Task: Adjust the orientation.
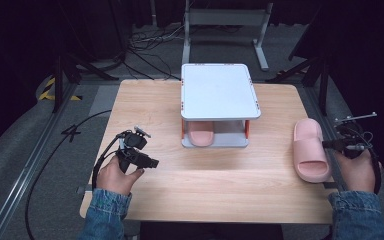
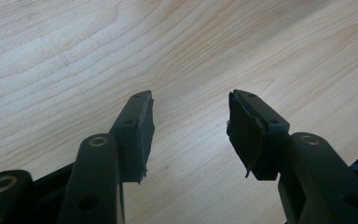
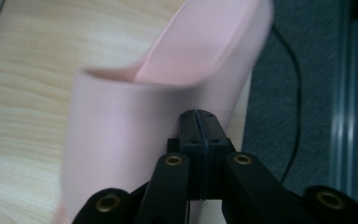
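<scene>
slipper on the table (image 1: 310, 150): plain pale pink, at the right edge
slipper in the rack (image 1: 200, 135): the same pale pink, on the lower shelf
rack (image 1: 219, 91): white top, light grey base, orange-red posts
table (image 1: 215, 185): light wood with fine grain lines
left gripper (image 2: 191, 128): black, dark grey pads, brass-coloured screw rings
right gripper (image 3: 199, 135): black, brass-coloured screw rings
sleeves (image 1: 105, 212): blue denim
floor (image 1: 10, 145): grey, with a yellow-and-black striped patch far left

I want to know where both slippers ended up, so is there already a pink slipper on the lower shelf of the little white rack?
Yes, a pink slipper lies on the lower shelf of the rack.
</scene>
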